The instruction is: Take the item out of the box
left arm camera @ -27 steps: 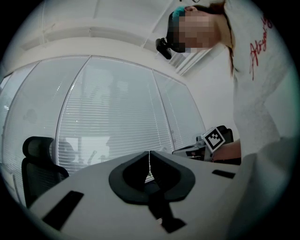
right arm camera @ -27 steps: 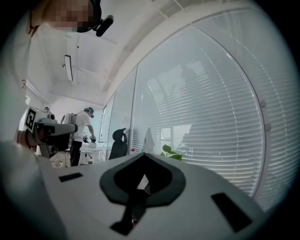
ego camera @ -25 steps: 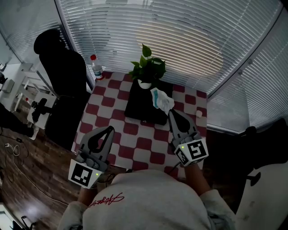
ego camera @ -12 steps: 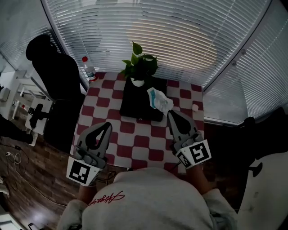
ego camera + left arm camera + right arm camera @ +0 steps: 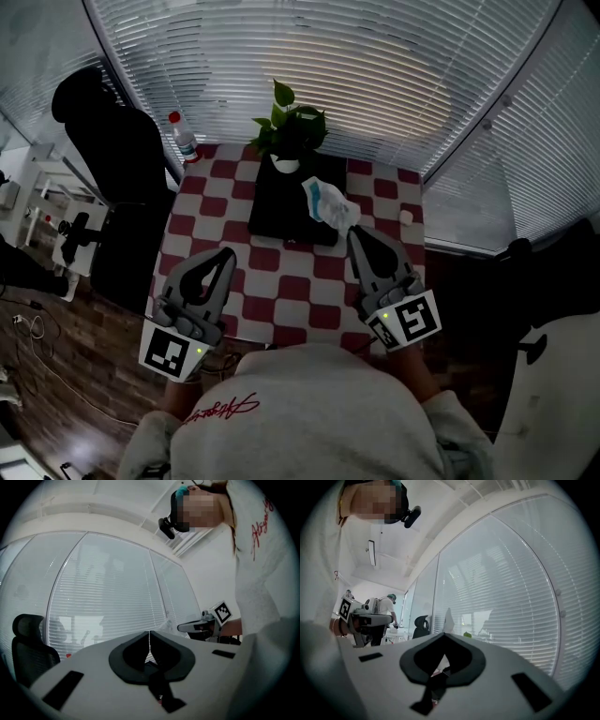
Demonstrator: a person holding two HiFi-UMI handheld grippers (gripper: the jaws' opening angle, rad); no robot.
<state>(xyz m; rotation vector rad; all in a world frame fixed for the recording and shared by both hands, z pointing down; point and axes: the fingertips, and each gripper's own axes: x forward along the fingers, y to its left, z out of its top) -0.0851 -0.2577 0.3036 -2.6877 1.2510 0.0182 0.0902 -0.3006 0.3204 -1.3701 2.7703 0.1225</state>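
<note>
The item, a crumpled white piece with a touch of blue, is pinched at the very tip of your right gripper, and that gripper is clenched tight on it. In the head view it shows over the right side of the black box. In the right gripper view a white point of it pokes up past the closed jaws.

The box lies flat at the middle of the far edge of the checkered tabletop. A potted plant is at the box's far end, and a bottle stands at the far left corner.

Your left gripper hangs over the near left part of the tabletop, well apart from the box. Its jaws are pressed together with nothing between them. A black chair stands just off the left edge.
</note>
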